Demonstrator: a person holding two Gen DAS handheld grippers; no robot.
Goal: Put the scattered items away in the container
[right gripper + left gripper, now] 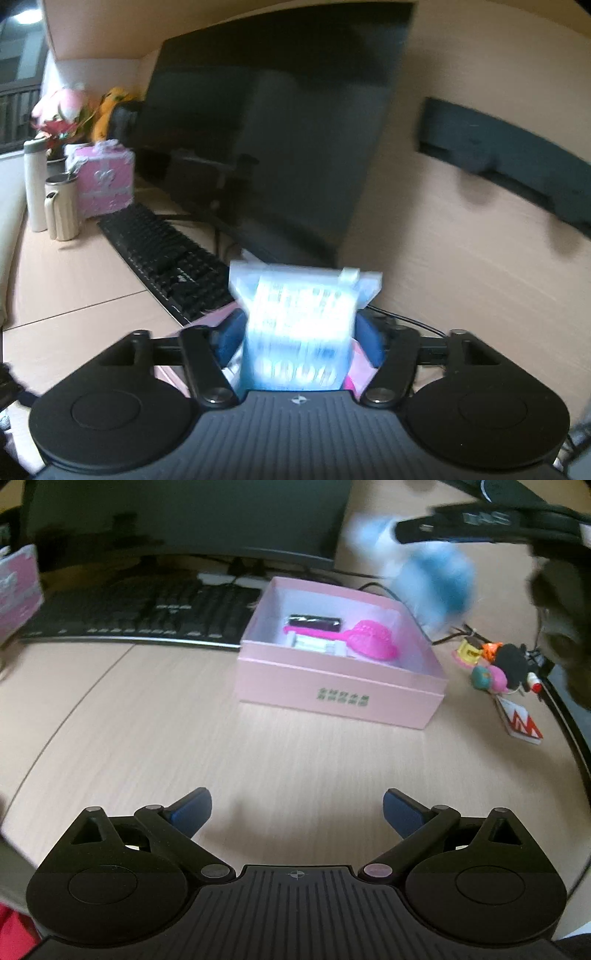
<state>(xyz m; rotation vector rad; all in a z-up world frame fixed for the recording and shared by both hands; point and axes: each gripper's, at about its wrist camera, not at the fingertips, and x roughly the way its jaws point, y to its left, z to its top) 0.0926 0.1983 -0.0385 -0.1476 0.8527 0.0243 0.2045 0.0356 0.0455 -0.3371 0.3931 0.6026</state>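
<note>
Spread left fingers (400, 812), bare desk (147, 738), pink box (340, 686), keyboard (147, 616) behind

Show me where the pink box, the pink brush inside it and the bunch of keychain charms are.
pink box (343, 686): left wrist view, on its front wall.
pink brush (373, 639): left wrist view, on its oval head inside the box.
keychain charms (511, 659): left wrist view, on the black charm, right of the box.

Dim, soft indoor light; motion blur, seemingly.
</note>
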